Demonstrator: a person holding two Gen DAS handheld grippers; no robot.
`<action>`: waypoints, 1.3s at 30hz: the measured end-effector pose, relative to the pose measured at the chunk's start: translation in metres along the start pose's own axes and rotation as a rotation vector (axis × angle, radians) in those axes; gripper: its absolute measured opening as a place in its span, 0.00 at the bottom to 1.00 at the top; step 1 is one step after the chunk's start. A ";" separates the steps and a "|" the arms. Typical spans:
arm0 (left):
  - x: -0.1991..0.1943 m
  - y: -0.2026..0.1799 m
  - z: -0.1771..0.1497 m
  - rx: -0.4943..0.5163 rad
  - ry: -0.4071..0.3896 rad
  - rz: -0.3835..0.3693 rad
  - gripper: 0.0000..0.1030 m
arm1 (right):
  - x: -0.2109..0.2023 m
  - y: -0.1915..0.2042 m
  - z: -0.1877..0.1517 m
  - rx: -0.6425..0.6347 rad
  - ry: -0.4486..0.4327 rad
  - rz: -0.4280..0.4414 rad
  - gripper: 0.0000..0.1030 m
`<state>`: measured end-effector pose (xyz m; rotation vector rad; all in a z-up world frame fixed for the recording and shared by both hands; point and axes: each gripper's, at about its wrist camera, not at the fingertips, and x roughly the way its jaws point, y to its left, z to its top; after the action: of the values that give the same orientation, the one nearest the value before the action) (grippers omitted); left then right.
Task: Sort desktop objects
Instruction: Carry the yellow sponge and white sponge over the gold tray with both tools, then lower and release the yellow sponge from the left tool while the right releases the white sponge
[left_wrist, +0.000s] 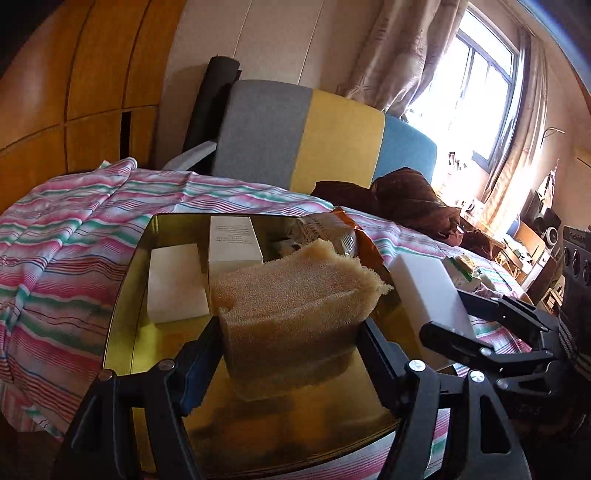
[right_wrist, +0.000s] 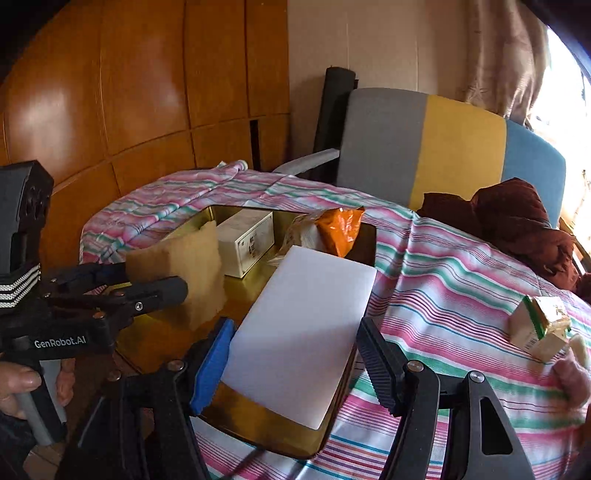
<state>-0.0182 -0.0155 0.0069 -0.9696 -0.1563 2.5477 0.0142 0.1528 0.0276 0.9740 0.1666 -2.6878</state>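
**A:** Sponge (left_wrist: 295, 306) first, since it sits nearest you: your left gripper (left_wrist: 288, 332) has its jaws clamped on its lower sides, holding it upright over the near end of the gold tin tray (left_wrist: 125, 295). Whether its base touches the tray floor, I cannot tell.

**B:** And your right gripper (right_wrist: 295, 354)?

**A:** Its jaws stand apart, one on each side of the white foam block (right_wrist: 306, 332). The blue pad looks close to the block's left edge; the other jaw is clear of it, so you are not gripping it. The block lies tilted across the tray's right rim, its long axis running away from you, roughly in line with the jaws.

**B:** What does the next move turn on?

**A:** Probably that alignment. The right hand is the nearer one; close straight across the block's short width.

**B:** Further out?

**A:** A white carton (right_wrist: 245, 242) and an orange snack bag (right_wrist: 340, 229) lie at the tray's far end. A small green-and-white carton (right_wrist: 539, 325) waits off to your right on the striped cloth (right_wrist: 443, 280) over the worktop.
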 end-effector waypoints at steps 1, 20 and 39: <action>0.003 0.000 0.000 0.000 0.015 0.007 0.71 | 0.007 0.001 0.001 -0.012 0.017 -0.009 0.67; 0.053 -0.002 0.028 -0.057 0.137 -0.004 0.81 | 0.016 -0.041 -0.009 0.134 0.012 -0.024 0.76; 0.014 -0.004 0.003 -0.008 0.135 -0.026 0.81 | -0.029 -0.124 -0.079 0.424 -0.024 -0.142 0.77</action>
<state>-0.0285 -0.0055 0.0013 -1.1312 -0.1392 2.4503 0.0472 0.2934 -0.0122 1.0760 -0.3685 -2.9294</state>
